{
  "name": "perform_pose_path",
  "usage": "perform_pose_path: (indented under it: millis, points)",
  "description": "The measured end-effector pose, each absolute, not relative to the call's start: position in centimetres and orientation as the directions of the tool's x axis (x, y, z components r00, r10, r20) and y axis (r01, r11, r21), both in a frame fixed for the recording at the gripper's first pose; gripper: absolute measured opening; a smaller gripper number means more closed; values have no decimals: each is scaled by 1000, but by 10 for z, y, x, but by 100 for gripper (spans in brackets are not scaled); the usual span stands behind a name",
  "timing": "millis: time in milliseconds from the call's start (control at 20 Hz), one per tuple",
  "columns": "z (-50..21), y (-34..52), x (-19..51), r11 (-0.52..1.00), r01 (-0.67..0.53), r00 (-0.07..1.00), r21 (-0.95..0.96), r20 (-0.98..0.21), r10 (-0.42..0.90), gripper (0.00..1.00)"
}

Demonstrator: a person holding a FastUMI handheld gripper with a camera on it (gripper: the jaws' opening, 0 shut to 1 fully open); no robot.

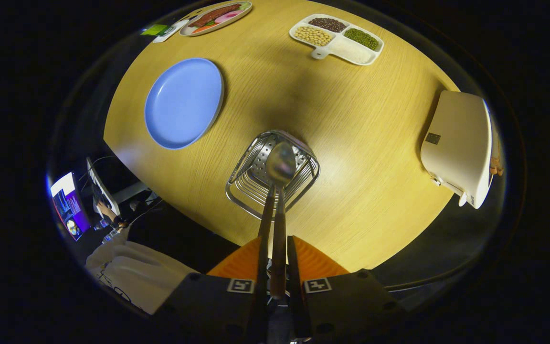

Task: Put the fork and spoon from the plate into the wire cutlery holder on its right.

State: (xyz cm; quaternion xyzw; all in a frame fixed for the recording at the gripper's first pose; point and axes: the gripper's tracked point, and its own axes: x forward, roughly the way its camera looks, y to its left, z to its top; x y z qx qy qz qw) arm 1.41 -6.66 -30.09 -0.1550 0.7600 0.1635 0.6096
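My gripper (277, 246) is shut on the handle of a metal spoon (280, 162), held between the orange fingers (244, 263). The spoon's bowl hangs above the open top of the wire cutlery holder (248, 184), just ahead of the fingers. A second, darker slim handle (265, 215) runs beside the spoon's handle from the holder back between the fingers; its head is hidden, so I cannot tell whether it is the fork. The blue plate (183, 102) lies bare on the wooden table (351, 143), to the left of the holder.
A white appliance (459, 143) sits at the table's right edge. A white divided tray of beans and grains (337, 38) and an oval dish of food (215, 18) stand at the far side. A screen (67, 205) and white cloth (132, 272) lie beyond the table's near-left edge.
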Motion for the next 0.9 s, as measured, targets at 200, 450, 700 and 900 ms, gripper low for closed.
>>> perform_pose_path:
  millis: [200, 450, 700, 900]
  points:
    - [-288, -59, 20, 912, -405, -118, 72, -993, 26, 70]
    - [-259, -47, 21, 926, -362, 24, 110, -992, 127, 100]
    - [-207, -25, 33, 944, -294, 285, 152, -928, 238, 100]
    - [-149, -11, 37, 953, -243, 509, 179, -813, 282, 100]
